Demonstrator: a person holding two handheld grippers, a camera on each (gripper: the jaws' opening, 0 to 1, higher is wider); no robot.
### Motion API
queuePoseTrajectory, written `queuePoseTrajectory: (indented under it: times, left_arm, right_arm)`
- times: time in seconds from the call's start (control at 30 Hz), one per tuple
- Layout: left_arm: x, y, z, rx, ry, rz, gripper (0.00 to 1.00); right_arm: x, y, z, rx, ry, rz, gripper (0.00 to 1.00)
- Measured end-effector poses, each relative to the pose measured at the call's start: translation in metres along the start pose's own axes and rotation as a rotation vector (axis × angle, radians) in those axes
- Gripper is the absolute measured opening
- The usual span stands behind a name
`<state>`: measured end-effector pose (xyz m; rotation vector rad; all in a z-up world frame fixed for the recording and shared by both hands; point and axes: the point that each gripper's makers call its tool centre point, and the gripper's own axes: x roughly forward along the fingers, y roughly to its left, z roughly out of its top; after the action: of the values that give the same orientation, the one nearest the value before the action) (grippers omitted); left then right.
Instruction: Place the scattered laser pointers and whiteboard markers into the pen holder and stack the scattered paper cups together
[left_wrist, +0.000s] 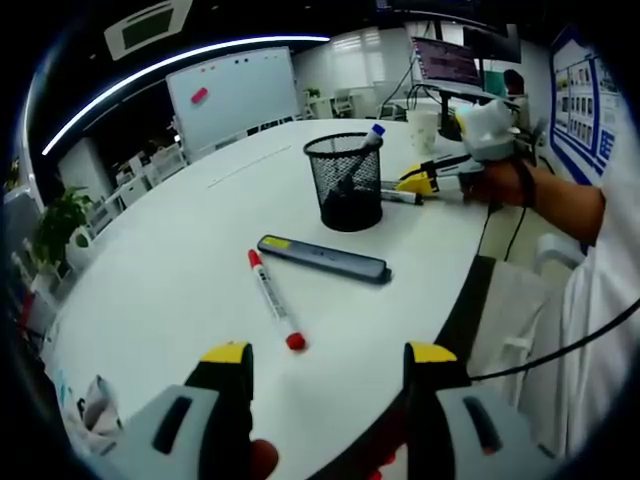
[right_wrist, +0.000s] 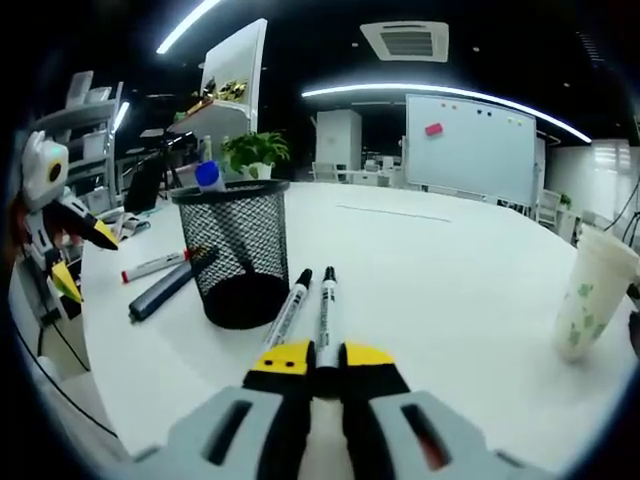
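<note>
White table (left_wrist: 180, 250), whiteboard (left_wrist: 235, 95) behind

Table: a large round white table (left_wrist: 190, 250) in an open office.
Board: a white wall whiteboard (right_wrist: 470, 150) with a small pink eraser (right_wrist: 433, 129).
Light: long curved ceiling light strip (right_wrist: 450, 95); square ceiling air vent (right_wrist: 405, 40).
Plant: green potted plant (right_wrist: 255, 152).

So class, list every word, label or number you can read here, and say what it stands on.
None can be read.
Red marker: barrel print too small.
Laser pointer: marks blurred.
Two black markers: labels blurred.
Paper cup: green pattern, no legible words.
Wall posters: too small.
</note>
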<state>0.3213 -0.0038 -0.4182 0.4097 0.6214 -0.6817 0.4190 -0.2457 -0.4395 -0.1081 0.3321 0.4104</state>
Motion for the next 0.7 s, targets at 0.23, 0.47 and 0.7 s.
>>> queuePoseTrajectory:
  times: [0.23, 0.47, 0.7]
  left_arm:
    - [-0.001, 0.001, 0.001, 0.000, 0.000, 0.004, 0.61]
    - [0.000, 0.001, 0.000, 0.001, 0.002, 0.003, 0.61]
    - [-0.001, 0.002, 0.002, 0.002, -0.001, 0.006, 0.61]
  right_arm:
    - [0.000, 0.000, 0.006, 0.001, -0.021, 0.003, 0.11]
    - [-0.004, -0.002, 0.013, -0.004, -0.048, -0.003, 0.11]
    - [-0.009, -0.006, 0.030, -0.003, -0.116, -0.020, 0.11]
